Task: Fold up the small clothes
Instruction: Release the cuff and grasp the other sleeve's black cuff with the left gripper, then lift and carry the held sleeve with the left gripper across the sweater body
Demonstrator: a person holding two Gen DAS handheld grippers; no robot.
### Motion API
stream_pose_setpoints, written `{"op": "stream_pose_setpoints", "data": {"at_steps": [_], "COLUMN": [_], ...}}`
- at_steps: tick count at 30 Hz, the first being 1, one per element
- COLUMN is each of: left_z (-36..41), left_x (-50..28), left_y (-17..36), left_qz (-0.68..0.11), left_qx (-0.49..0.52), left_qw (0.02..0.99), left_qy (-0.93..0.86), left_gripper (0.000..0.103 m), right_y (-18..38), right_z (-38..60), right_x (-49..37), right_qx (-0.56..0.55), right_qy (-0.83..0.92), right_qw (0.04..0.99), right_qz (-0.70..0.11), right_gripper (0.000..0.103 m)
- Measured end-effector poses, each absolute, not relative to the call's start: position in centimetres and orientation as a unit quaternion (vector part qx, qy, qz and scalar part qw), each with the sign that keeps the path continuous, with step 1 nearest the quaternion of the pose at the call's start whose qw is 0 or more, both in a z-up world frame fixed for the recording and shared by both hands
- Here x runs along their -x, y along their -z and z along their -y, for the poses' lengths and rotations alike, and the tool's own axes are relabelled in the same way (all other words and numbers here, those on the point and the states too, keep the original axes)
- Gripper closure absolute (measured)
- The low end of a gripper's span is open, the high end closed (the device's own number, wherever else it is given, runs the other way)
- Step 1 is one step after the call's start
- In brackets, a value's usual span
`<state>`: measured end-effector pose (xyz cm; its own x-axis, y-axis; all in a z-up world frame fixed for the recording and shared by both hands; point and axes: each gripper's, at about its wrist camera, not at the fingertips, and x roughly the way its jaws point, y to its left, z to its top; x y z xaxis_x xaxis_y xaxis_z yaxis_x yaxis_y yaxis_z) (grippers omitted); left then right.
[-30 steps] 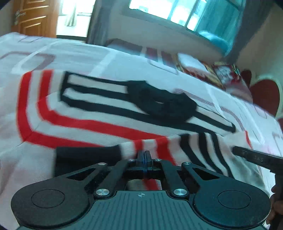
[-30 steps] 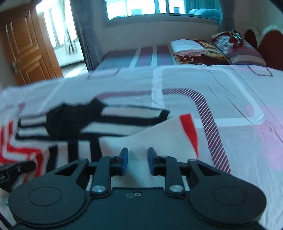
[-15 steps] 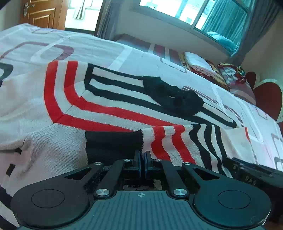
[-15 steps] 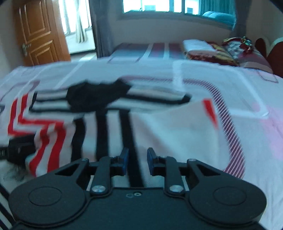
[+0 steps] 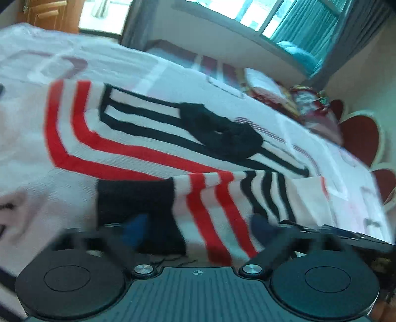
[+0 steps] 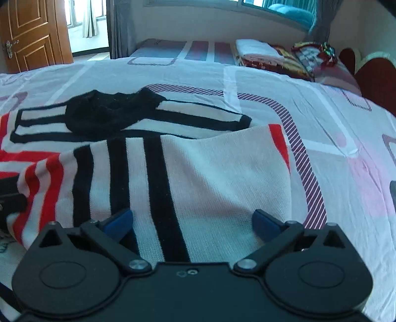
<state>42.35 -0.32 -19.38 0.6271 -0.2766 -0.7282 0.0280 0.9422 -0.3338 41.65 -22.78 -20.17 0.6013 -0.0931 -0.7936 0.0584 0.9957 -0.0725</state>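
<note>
Lying across the sweater toward nine o'clock, one sleeve is folded; both tongs, just opened wide, hold nothing, with further folds left.

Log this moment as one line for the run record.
phase: sleeve fold released | left hand-held gripper: jaws just opened | right hand-held gripper: jaws just opened | striped sweater: on bed

Both wrist cameras sit just behind their own jaws, looking steeply down and forward across the bed at close range. The left view is tilted and blurred; the right is level and sharp. Both share the striped sweater mid-frame, with window and pillows at the upper right.
</note>
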Motion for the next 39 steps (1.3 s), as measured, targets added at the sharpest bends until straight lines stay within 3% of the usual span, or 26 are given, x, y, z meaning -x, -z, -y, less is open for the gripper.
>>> {"op": "stream_pose_setpoints", "data": {"at_steps": [5,8,11,15,20,23,31,39], "left_z": [-0.2,-3.7,-8.7,-16.1,-23.3,-26.9,-34.8,-38.3], "left_x": [-39.1,-37.3,-36.4,-35.6,-35.5,-35.7,-35.8,-37.1], "left_y": [17.3,16.5,16.4,17.3,18.9,19.6,22.1,24.3], "left_qz": [-0.388,-0.380,-0.387,-0.379,-0.382,-0.382,-0.392,-0.332], "left_qx": [0.069,0.085,0.132,0.192,0.232,0.248,0.327,0.403], "left_qw": [0.917,0.920,0.913,0.904,0.890,0.884,0.847,0.842], "left_qy": [0.067,0.038,-0.004,-0.053,-0.085,-0.103,-0.144,-0.139], "left_gripper": [0.003,0.003,0.003,0.003,0.003,0.018,0.018,0.018], "right_y": [19.5,18.7,17.9,16.9,17.2,17.7,18.0,18.8], "right_z": [21.6,19.4,17.3,14.5,11.0,8.7,3.5,2.0], "right_x": [-39.5,-38.3,-37.8,-37.0,-37.1,-37.4,-38.7,-39.5], "right_qx": [-0.035,-0.030,-0.038,-0.024,-0.016,-0.012,-0.012,-0.010], "right_qy": [-0.024,-0.054,-0.081,-0.095,-0.096,-0.091,-0.089,-0.076], "right_qw": [0.900,0.906,0.906,0.914,0.912,0.911,0.912,0.909], "right_qz": [-0.433,-0.418,-0.413,-0.394,-0.399,-0.402,-0.401,-0.411], "right_gripper": [0.003,0.024,0.031,0.065,0.065,0.065,0.062,0.062]}}
